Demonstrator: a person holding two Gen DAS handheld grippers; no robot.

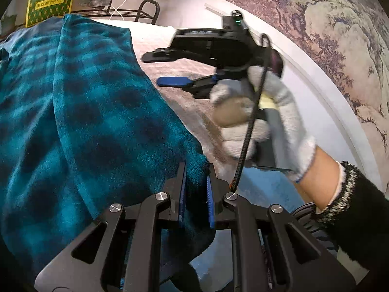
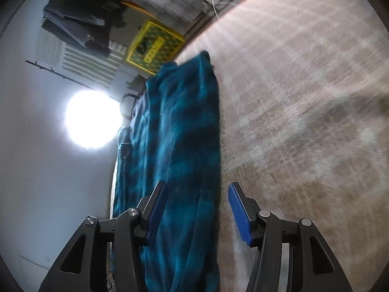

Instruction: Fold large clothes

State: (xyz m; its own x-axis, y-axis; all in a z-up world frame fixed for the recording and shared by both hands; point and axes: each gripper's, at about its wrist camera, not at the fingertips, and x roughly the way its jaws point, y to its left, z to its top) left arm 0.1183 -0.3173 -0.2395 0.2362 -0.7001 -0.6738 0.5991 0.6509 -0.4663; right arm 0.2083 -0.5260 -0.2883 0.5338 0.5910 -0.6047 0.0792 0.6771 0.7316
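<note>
**Teal plaid garment pinched at its edge**

At lower centre of the left wrist view, the left gripper (image 1: 196,189) clamps the teal plaid garment (image 1: 80,112), which drapes leftward over the patterned bedspread (image 1: 194,112). Upper right, the gloved right hand (image 1: 255,116) carries the right gripper (image 2: 198,209), jaws apart, straddling cloth unpressed.

Left gripper (image 1: 196,170) jaws pinch the teal plaid garment (image 1: 80,112) edge.

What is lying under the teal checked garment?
The teal checked garment lies on a beige patterned cover, bare beside it. The left claw pinches its edge. What sits directly beneath the cloth is covered and cannot be seen.
</note>
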